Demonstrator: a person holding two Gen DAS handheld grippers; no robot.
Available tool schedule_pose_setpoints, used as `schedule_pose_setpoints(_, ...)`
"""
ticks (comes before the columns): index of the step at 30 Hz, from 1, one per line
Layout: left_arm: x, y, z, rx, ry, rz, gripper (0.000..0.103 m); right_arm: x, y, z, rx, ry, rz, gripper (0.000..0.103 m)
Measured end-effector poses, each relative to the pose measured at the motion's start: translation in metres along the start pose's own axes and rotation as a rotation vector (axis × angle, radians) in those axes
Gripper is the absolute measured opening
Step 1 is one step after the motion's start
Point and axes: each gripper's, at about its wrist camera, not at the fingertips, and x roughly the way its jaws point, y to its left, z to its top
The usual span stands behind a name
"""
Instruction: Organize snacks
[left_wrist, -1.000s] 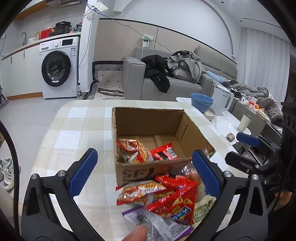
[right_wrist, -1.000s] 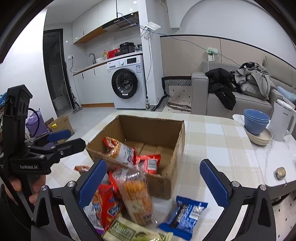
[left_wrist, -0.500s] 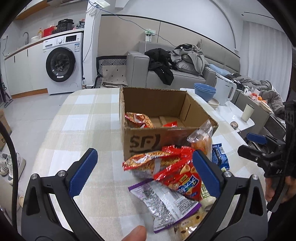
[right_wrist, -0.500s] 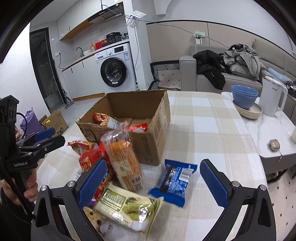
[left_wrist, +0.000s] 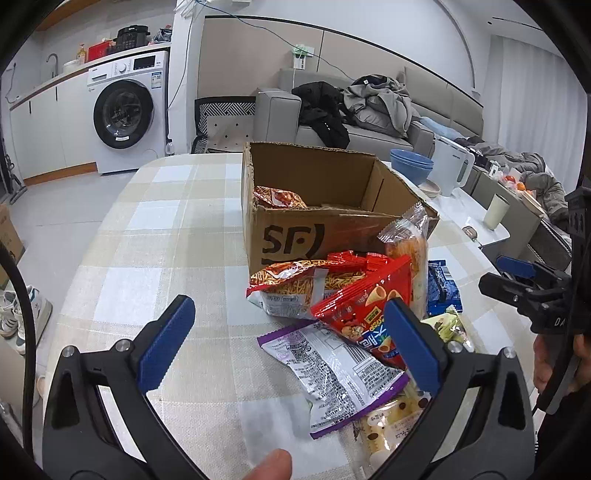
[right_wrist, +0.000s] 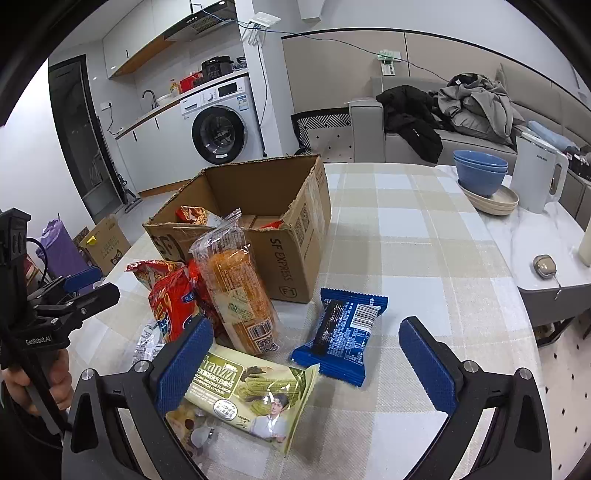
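Both tongs are spread wide with nothing between the pads — the left gripper (left_wrist: 288, 343) hangs over the checked tablecloth (left_wrist: 155, 236) on the near side of the cardboard box (left_wrist: 314, 206), and the right gripper (right_wrist: 306, 354) sits above the packs in front of the box's corner. The snack pile is heaped against the box's near wall: a tall clear pack of orange biscuits (right_wrist: 236, 284) leans on the box, a red chip bag (left_wrist: 365, 314) and a noodle-snack bag (left_wrist: 295, 284) lie just in front of it, and a purple-edged silver bag (left_wrist: 332, 369) is nearest the left gripper. A green cookie pack (right_wrist: 251, 391) and a blue wrapper (right_wrist: 343, 328) lie flat in front of the box's corner. Inside the box there's already another noodle-snack bag (left_wrist: 279, 195) at its left wall.
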Motion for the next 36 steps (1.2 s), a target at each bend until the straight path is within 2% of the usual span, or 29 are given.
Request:
schedule_pose_setpoints(5, 0.003, -0.004, 0.001, 0.0, 0.014, 0.0, 0.102, 0.003, -0.005, -0.001, 0.012, 0.011, -0.011, 0.103)
schedule_pose_setpoints(11, 0.011, -0.008, -0.001, 0.019, 0.044, 0.018, 0.102, 0.017, -0.01, -0.007, 0.024, 0.066, -0.019, 0.103)
schedule_pose_setpoints(23, 0.041, 0.004, -0.008, -0.016, 0.151, 0.046, 0.102, 0.047, -0.027, -0.018, 0.086, 0.159, -0.03, 0.103)
schedule_pose_setpoints(31, 0.067, 0.002, -0.021, -0.022, 0.223, 0.03, 0.102, 0.047, -0.028, -0.018, 0.084, 0.154, -0.035, 0.103)
schedule_pose_setpoints(36, 0.075, -0.005, -0.025, -0.022, 0.219, 0.032, 0.102, 0.049, -0.031, -0.018, 0.089, 0.159, -0.041, 0.103)
